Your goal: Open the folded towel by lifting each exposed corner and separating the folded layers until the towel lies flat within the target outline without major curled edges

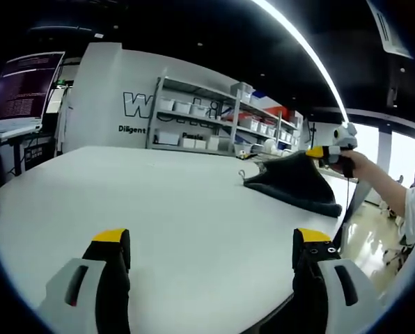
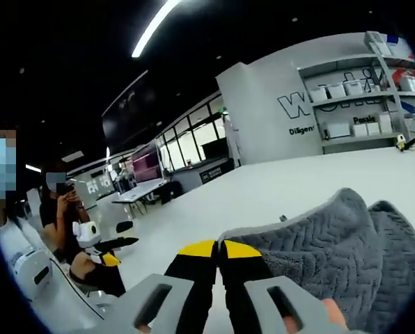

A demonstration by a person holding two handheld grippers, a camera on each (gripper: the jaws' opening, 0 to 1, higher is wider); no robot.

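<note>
Left gripper view, left to right: monitor point(image 1: 25, 87) with purple screen on a desk at far left, beside a white wall with dark lettering point(image 1: 134, 104). Metal shelving point(image 1: 214, 118) with white bins stands behind the table. White table point(image 1: 145, 202) spans the middle, bare across the near part. Left gripper point(image 1: 211, 243) hangs over the near edge, jaws spread wide, yellow tips well apart, nothing between them. Further right, the dark grey towel point(image 1: 294, 184) sits near the table's right edge, one corner pulled up into a peak. The right gripper point(image 1: 326, 152) is at that peak, held by a person's hand point(image 1: 357, 163), white sleeve behind it.

Right gripper view, left to right: a seated person point(image 2: 61, 216) at far left beyond the table, and just right of them the left gripper point(image 2: 99, 243), white and black, with yellow tips. Windows point(image 2: 186, 149) and desks behind. Right gripper point(image 2: 218, 252) bottom centre, jaws pressed together, yellow tips touching; the towel's edge meets the tips, so it's clamped on the towel corner. Towel point(image 2: 347, 243) is grey with a herringbone weave, folded layers still stacked, bulging up to the right of the jaws and resting on the table point(image 2: 284, 188). Shelving point(image 2: 361, 104) at upper right.
</note>
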